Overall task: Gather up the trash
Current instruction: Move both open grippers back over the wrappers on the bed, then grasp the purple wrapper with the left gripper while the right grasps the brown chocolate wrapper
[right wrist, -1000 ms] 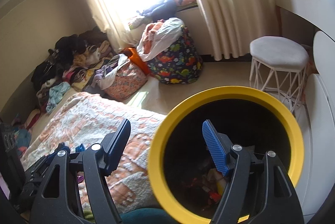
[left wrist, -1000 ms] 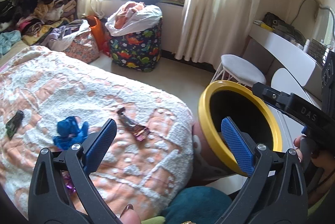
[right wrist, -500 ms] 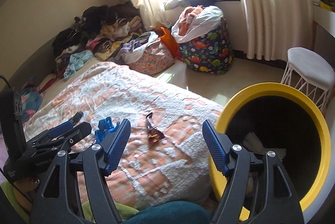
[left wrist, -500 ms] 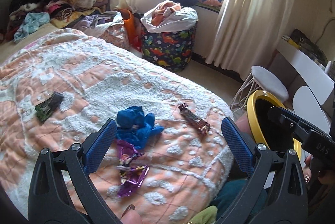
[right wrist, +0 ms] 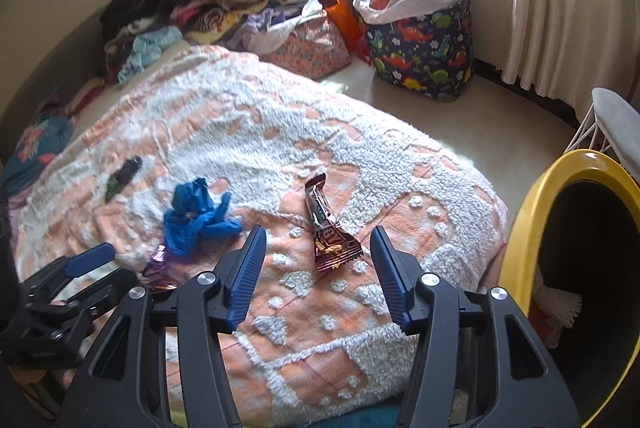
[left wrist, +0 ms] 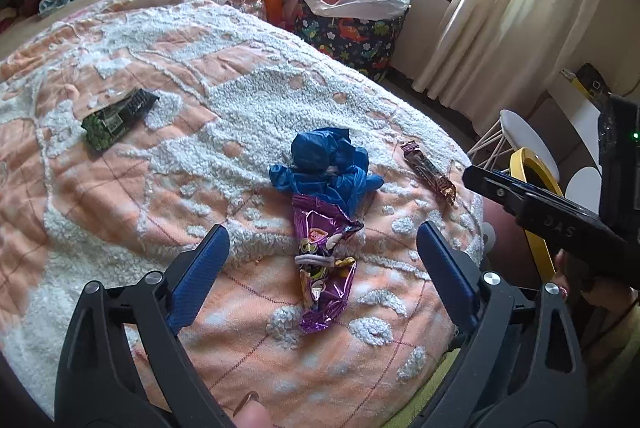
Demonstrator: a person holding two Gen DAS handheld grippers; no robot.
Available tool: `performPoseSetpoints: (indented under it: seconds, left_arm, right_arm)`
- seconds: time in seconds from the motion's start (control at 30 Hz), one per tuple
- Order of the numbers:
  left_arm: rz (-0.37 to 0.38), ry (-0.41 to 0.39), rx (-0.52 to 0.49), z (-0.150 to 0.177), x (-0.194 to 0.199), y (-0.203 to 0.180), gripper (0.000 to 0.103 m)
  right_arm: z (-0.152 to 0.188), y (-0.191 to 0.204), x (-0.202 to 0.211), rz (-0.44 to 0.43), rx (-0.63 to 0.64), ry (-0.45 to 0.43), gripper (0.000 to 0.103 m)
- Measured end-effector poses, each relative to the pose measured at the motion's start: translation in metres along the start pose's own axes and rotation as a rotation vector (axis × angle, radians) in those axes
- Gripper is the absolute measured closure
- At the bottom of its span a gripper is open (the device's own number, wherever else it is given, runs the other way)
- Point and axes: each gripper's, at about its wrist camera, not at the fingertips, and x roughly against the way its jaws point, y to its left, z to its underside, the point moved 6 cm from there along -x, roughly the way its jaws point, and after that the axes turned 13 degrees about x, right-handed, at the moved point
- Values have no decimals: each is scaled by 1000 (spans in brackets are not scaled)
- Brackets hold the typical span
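The left gripper (left wrist: 320,264) is held with its jaws spread wide and nothing between them, above the near part of a bedspread (left wrist: 168,132) tufted in orange and white. Directly beyond its blue pads (left wrist: 198,276), a purple foil wrapper (left wrist: 322,268) is seen lying crumpled on the cover, its far end touching a crumpled blue plastic glove (left wrist: 324,168). To the right of the glove, apart from it, a brown snack-bar wrapper (left wrist: 429,173) is laid near the edge of the bed. Well to the left, a dark green wrapper (left wrist: 118,118) is found lying flat on the cover by itself.

The right gripper (right wrist: 318,264) is likewise held wide apart and empty. The brown snack-bar wrapper (right wrist: 326,228) is framed between its fingertips, its torn end turned toward the camera; whether the wrapper is touched by the pads cannot be told. The blue glove (right wrist: 196,216) is seen to the left of it, and the left gripper (right wrist: 76,276) is visible at the lower left edge, beside the purple wrapper (right wrist: 158,268).

A bin with a yellow rim (right wrist: 560,172) and a black interior is placed beside the bed at the right, with some pale rubbish visible inside it. The same yellow rim (left wrist: 534,188) is partly hidden behind the right gripper (left wrist: 560,220) in the left wrist view.

Across the floor, a dinosaur-print bag (right wrist: 420,52) stuffed with cloth is stood by the cream curtains (right wrist: 560,8), and a heap of clothes (right wrist: 192,0) is piled against the far wall. A white stool (left wrist: 528,140) is seen near the bin.
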Motion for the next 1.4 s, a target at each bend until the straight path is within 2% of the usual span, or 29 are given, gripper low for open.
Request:
performPoseSetpoints:
  seconds: [0.1, 0.3, 0.37, 0.4, 0.57, 0.63, 0.7, 0.73, 0.77, 0.8, 1.07, 1.4]
  left_arm:
    - [12, 39, 19, 6, -6, 3, 28]
    - [24, 96, 58, 20, -15, 6, 34]
    - [18, 99, 62, 22, -16, 6, 38]
    - [17, 99, 64, 22, -16, 7, 39]
    - [9, 105, 84, 23, -17, 12, 47]
    - [4, 105, 91, 23, -17, 14, 54]
    - [3, 106, 95, 22, -17, 15, 67]
    - [3, 108, 96, 22, -17, 15, 71]
    - [6, 110, 96, 22, -17, 15, 79]
    - [9, 110, 92, 22, -17, 14, 83]
    - [75, 43, 24, 14, 3, -8, 87]
    - [128, 4, -28, 8, 15, -48, 87]
  right_arm:
    - [3, -2, -21, 12, 3, 59, 54]
    - [2, -10, -46, -3, -28, 118, 56]
    - [2, -10, -53, -16, -27, 140, 65]
    - [4, -8, -56, -22, -20, 153, 74]
    - [7, 6, -53, -44, 23, 147, 76]
    - [8, 10, -48, -57, 21, 133, 76]
    - [10, 13, -41, -81, 2, 111, 76]
    - [11, 14, -36, -87, -7, 98, 76]
    - [12, 15, -31, -94, -17, 81, 76]
    - [13, 14, -26, -100, -26, 67, 76]
    - [20, 8, 11, -122, -90, -40, 76]
    - [30, -6, 42, -101, -119, -105, 76]
